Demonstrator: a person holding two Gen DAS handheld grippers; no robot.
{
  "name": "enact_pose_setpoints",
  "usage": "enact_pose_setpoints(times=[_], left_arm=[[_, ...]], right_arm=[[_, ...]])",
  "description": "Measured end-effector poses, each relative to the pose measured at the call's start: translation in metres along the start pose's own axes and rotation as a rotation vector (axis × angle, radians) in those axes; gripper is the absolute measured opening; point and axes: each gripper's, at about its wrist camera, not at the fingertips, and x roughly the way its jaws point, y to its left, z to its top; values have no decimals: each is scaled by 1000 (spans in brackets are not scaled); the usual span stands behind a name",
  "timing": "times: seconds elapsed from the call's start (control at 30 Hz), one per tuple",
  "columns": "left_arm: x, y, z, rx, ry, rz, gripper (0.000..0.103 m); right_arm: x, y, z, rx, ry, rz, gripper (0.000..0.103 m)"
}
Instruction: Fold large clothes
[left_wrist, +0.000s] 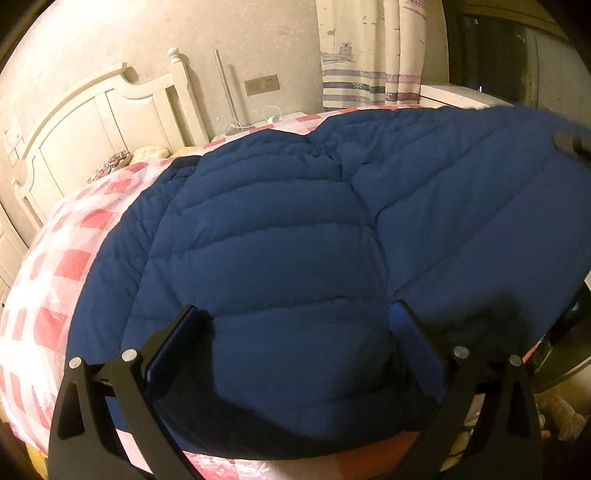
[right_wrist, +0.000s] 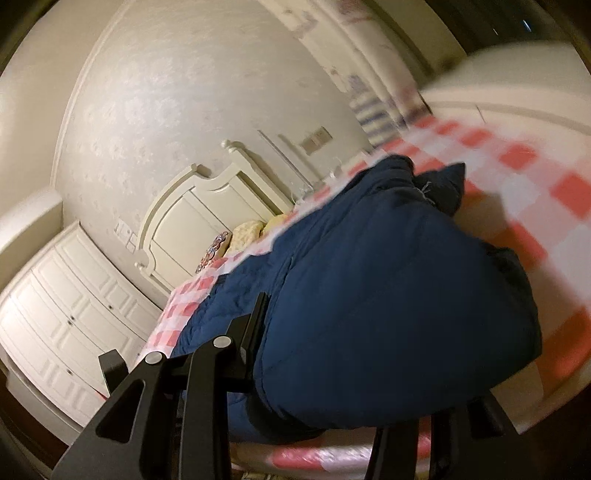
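**Puffer jacket mid-fold on the bed**

Blue quilted jacket (left_wrist: 280, 229) spread over the checked bedspread (left_wrist: 48, 266), hem at the near edge of the bed. Left gripper (left_wrist: 295, 321) released, fingers wide astride the hem, low and level. Right gripper (right_wrist: 354, 354) tilted steeply, raising a thick bunch of the jacket (right_wrist: 388, 295); apparently clenched on it, though one finger hidden, so cannot tell. Likely next: carrying the raised part across toward the headboard (left_wrist: 110, 122) side, then flattening.

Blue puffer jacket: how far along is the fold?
Done: the blue puffer jacket lies spread on the checked bedspread. In hand: the left gripper straddles its near edge, open; the right gripper lifts a bunched part. Left: no neat fold shows yet.
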Motion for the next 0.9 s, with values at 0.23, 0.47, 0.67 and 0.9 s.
enact_pose_setpoints(times=[0.23,0.47,0.67,0.9], left_arm=[[-6,18,-4,35,32,-97,101],[-30,164,4,-438,-17,-458,101],[5,245,7,-717,54,-605,101],[39,272,-8,-891,-2,-865,101]], right_arm=[[24,112,8,-389,-43,12,45],[89,226,-50,-914,24,-13,45],[171,266,-159,-1351,210,-164,45],[172,252,-167,-1360,160,-156,45]])
